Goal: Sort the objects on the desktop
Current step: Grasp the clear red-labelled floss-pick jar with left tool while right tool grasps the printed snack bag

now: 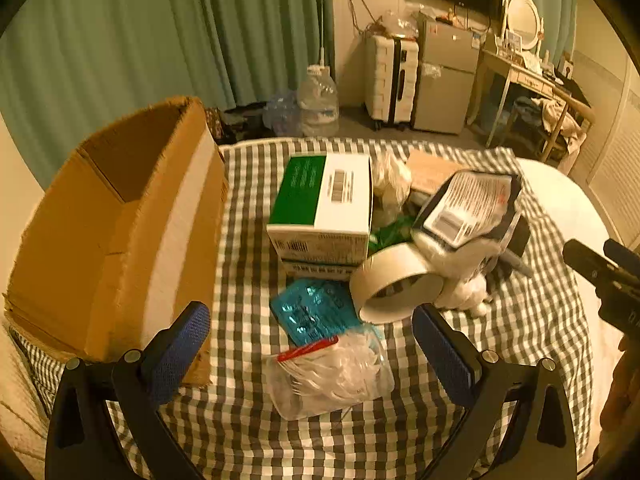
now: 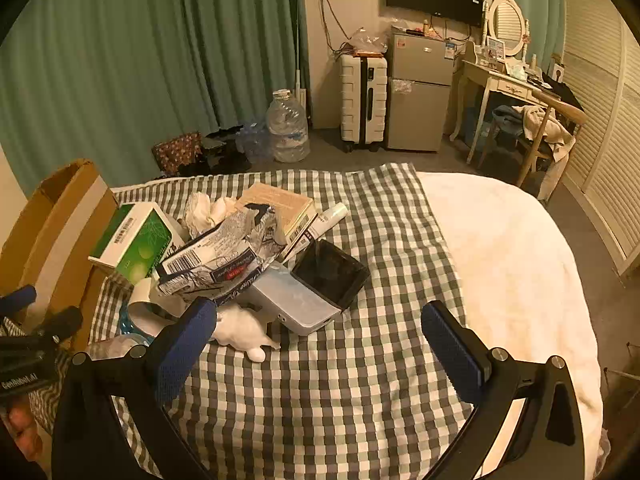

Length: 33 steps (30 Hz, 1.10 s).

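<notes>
The left gripper (image 1: 311, 354) is being held wide open, nothing between its blue pads, above a clear zip bag with a red strip (image 1: 328, 376) lying on the grey-checked cloth (image 1: 248, 240). The right gripper (image 2: 316, 350) is likewise being held wide and empty. A white tape roll (image 1: 394, 286), a green-and-white carton (image 1: 322, 208) and a blue blister pack (image 1: 314, 310) are being left piled beside the open brown cardboard box (image 1: 120, 236).
</notes>
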Motion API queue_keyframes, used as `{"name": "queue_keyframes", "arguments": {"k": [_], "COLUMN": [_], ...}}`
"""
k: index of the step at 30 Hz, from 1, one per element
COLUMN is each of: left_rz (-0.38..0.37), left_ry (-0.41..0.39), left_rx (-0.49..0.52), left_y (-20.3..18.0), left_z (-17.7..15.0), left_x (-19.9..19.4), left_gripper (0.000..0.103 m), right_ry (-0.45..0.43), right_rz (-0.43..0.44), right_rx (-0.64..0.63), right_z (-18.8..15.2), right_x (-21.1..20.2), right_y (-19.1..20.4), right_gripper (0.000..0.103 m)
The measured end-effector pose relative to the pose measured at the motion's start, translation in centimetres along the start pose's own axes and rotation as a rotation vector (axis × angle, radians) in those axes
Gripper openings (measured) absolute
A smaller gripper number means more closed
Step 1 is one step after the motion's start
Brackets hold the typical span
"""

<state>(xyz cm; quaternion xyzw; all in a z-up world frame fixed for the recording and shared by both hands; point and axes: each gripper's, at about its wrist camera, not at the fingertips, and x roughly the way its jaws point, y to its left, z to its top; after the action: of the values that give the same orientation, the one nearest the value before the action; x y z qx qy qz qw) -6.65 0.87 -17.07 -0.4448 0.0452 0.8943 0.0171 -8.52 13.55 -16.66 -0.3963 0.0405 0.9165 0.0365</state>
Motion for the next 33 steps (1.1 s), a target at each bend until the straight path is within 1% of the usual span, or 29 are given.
{"name": "queue_keyframes", "arguments": {"k": [4, 9, 14, 19, 21, 26, 30, 31, 33], "left_rz": [0.002, -0.006, -0.022, -0.034, -0.03, -0.05, -0.066, -0.076, -0.095], "left_ry": [0.045, 0.092, 0.134, 0.176, 0.199, 0.269, 0.289, 0.293, 0.299], "left_rx": [-0.006, -0.013, -0.04, -0.032, -0.035, -0.074, -0.086, -0.093, -0.099], "left_y": [0.3, 0.5, 1.1, 0.9, 1.0, 2.3, 3.2, 3.6, 4.0], "left_z": [-0.9, -1.7, -2.2, -3.0, -3.5, -4.8, -5.8, -6.1, -6.5], "left_x": [1.9, 3.7, 5.1, 6.1, 6.5, 7.5, 7.5, 7.4, 7.3], "left_gripper": [0.103, 0.103, 0.103, 0.103, 0.103, 0.103, 0.103, 0.103, 0.098], "right_ry": [0.006, -0.026, -0.018, 0.003, 0.006, 0.029, 0.04, 0.042, 0.065], "right_rz": [0.031, 0.106, 0.136, 0.182, 0.181, 0.177, 0.188, 0.185, 0.198], "right_rx": [0.001, -0.015, -0.036, 0.012, 0.019, 0.033, 0.002, -0.004, -0.013], "right_z": [-0.3, 0.1, 0.8, 1.3, 1.4, 1.4, 1.1, 0.8, 0.4], "right_x": [1.0, 1.4, 2.5, 4.0, 4.3, 5.9, 6.8, 7.0, 7.7], "right_y": [0.3, 1.6, 2.9, 2.8, 2.7, 2.7, 3.6, 3.8, 4.1], "right_gripper": [0.103, 0.103, 0.102, 0.1, 0.1, 0.1, 0.1, 0.099, 0.087]}}
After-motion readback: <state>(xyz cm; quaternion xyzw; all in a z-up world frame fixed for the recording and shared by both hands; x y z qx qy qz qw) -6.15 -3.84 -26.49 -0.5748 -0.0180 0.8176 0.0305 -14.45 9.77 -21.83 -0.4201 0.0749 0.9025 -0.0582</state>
